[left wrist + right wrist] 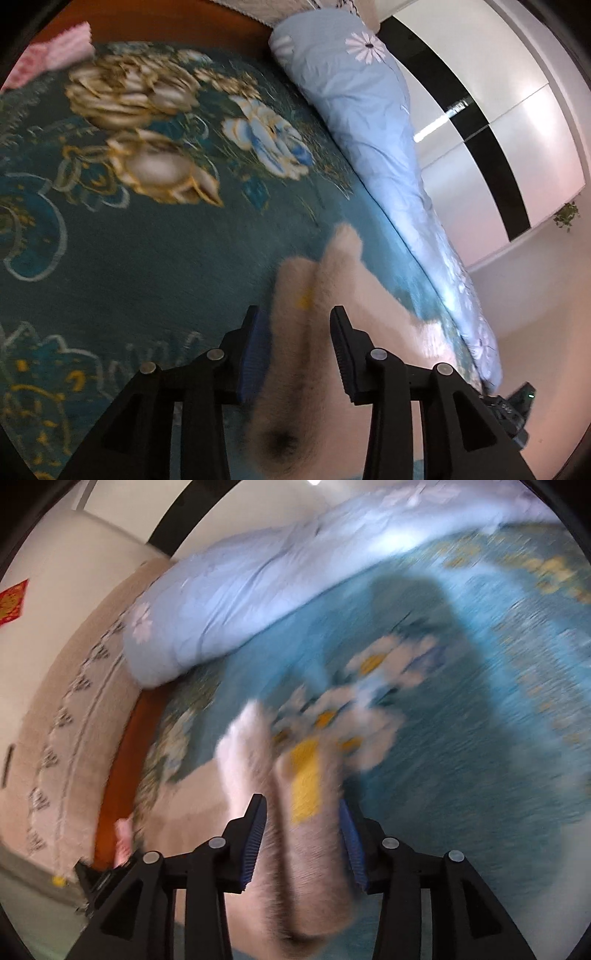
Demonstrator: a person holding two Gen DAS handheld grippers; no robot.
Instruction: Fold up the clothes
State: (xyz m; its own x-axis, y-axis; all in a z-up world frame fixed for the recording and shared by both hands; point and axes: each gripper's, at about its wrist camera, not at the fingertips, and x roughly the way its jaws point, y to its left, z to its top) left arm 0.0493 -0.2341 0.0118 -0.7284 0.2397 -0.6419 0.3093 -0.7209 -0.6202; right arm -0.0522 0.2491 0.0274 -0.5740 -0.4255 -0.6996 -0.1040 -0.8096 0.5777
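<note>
Your left gripper (299, 354) has cream fuzzy fabric (306, 295) bunched between its parted fingers, which may no longer pinch it; your right gripper (303, 834) likewise; the garment trails toward twelve o'clock over the teal floral blanket (147, 258), the pale blue duvet (354, 92) at one o'clock.

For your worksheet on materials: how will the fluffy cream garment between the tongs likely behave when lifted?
Probably floppy: the cream garment bunches and droops between the left tongs. Likely light, being fuzzy knit. Its pile should resist slipping from the ribbed pads of the right tongs.
</note>
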